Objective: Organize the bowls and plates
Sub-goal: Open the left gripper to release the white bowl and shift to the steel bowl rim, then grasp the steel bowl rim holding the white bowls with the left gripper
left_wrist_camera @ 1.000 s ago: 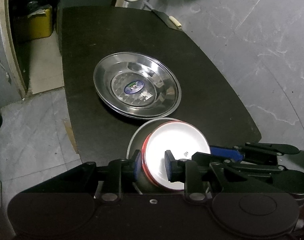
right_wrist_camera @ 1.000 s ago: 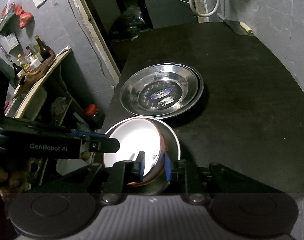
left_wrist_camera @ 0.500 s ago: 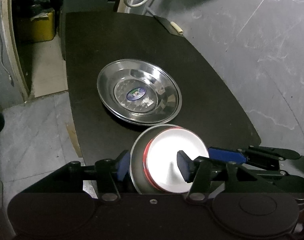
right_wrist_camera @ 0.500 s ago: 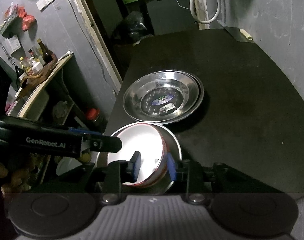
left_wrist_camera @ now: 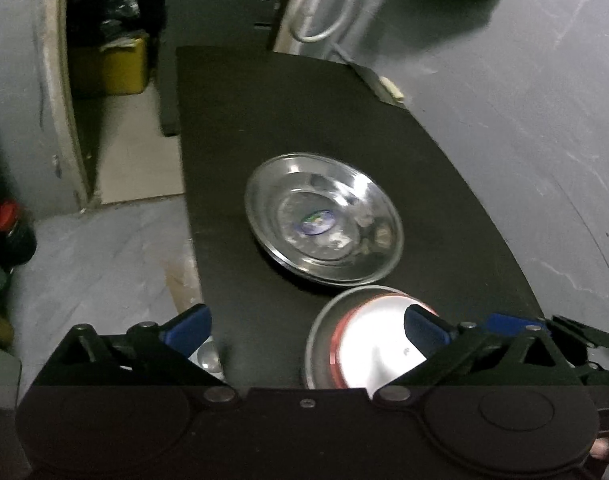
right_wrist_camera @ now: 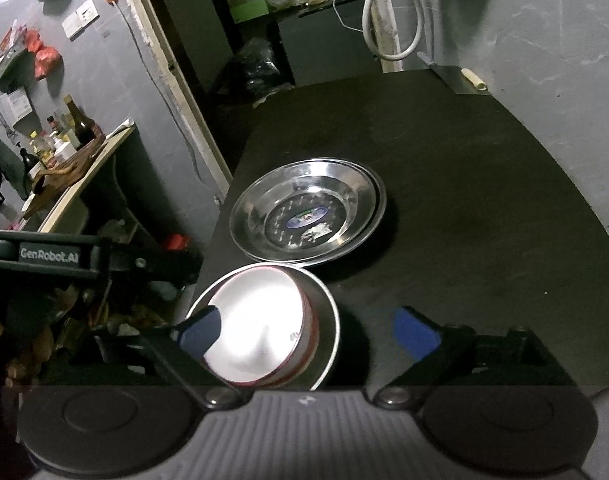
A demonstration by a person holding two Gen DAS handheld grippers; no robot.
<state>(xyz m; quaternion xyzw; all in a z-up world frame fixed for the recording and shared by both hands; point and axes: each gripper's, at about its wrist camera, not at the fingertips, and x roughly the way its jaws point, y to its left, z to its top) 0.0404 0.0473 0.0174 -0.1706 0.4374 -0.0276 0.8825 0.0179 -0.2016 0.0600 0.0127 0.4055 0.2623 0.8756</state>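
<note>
Nearest, both grippers stand spread wide, gripping nothing. The left gripper (left_wrist_camera: 308, 326) has the bowls (left_wrist_camera: 368, 344) at its right finger; the right gripper (right_wrist_camera: 308, 330) has them (right_wrist_camera: 264, 328) at its left finger. A red-rimmed bowl nests in a steel one at the table's (right_wrist_camera: 484, 220) near edge. Just beyond, touching, lie the stacked steel plates (right_wrist_camera: 306, 210).

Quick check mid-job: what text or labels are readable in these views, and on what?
"GenRobot.AI": white lettering on the left claw's black body, seen in the right wrist view.
Oval blue sticker on the steel plate: print too small to read.
Small dark mark inside the white bowl: too blurred to read.
Papers on the far wall: unreadable.
</note>
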